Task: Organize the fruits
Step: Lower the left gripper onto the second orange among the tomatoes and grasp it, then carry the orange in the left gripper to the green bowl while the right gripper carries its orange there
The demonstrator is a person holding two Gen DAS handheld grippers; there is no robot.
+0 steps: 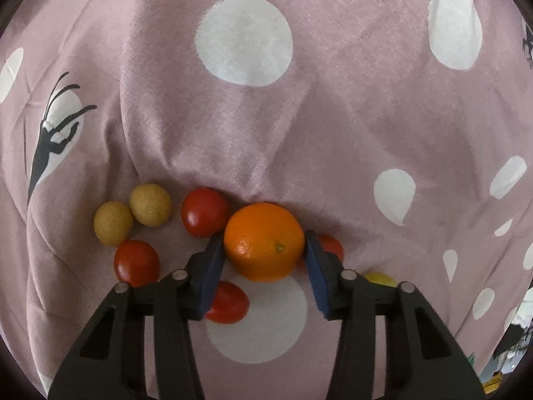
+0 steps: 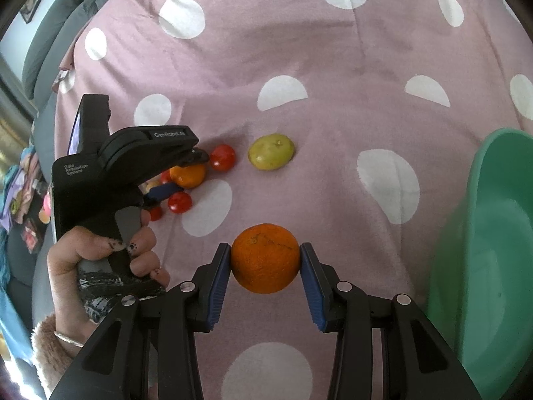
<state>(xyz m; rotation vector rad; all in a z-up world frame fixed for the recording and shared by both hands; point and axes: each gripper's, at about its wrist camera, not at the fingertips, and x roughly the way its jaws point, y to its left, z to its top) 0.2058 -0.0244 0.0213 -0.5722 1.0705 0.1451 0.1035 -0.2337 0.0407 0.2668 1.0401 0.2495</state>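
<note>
In the left wrist view, an orange (image 1: 265,241) lies on the pink spotted cloth (image 1: 333,116) among several red tomatoes (image 1: 205,211). My left gripper (image 1: 263,238) has both blue pads against its sides. Two tan round fruits (image 1: 150,205) sit to the left. A yellow fruit (image 1: 379,278) is mostly hidden behind the right finger. In the right wrist view, my right gripper (image 2: 265,253) is shut on a second orange (image 2: 265,258) above the cloth. My left gripper (image 2: 185,175) appears at the left, held by a hand (image 2: 100,256), around its orange (image 2: 188,176).
A green plastic basin (image 2: 493,250) stands at the right edge of the right wrist view. A yellow-green fruit (image 2: 271,151) and tomatoes (image 2: 222,157) lie on the cloth (image 2: 333,50) beyond. Dark cushions and clutter border the cloth on the left.
</note>
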